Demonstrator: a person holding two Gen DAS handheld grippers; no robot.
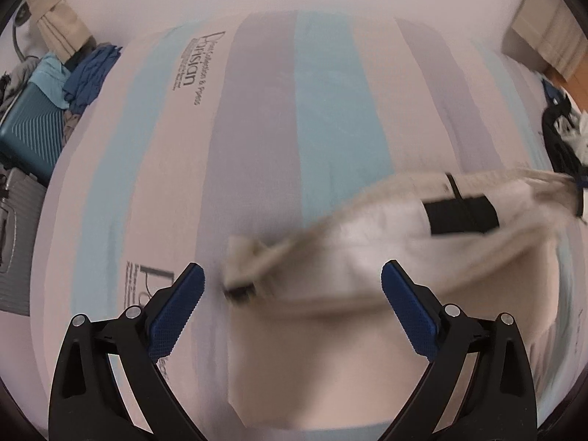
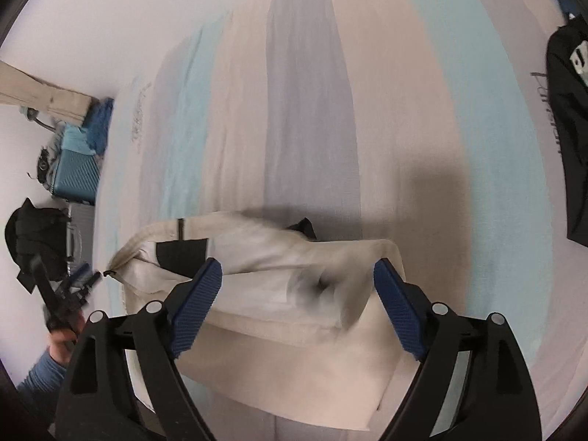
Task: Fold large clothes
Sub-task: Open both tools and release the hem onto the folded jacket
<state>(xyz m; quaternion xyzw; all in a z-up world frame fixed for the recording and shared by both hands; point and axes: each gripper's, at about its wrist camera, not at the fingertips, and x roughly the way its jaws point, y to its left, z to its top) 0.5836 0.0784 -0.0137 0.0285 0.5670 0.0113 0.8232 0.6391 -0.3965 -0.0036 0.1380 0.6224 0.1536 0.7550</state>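
Observation:
A cream garment point(image 1: 330, 330) with a black inner label point(image 1: 463, 217) lies folded on the striped bed sheet point(image 1: 330, 110), its waistband end blurred. In the right wrist view the garment point(image 2: 279, 338) lies under the fingers, the label point(image 2: 182, 253) at its left. My left gripper point(image 1: 292, 286) is open and empty just above the garment's left edge. My right gripper point(image 2: 297, 283) is open and empty above the garment's upper fold. The left gripper point(image 2: 86, 275) also shows at the far left of the right wrist view, held by a hand.
A teal suitcase point(image 1: 29, 125) with blue clothes point(image 1: 90, 73) piled on it stands beside the bed at left. A grey case point(image 1: 14, 228) stands below it. A black bag point(image 2: 567, 139) lies on the bed's right side. Beige curtains point(image 1: 547, 29) hang at the back.

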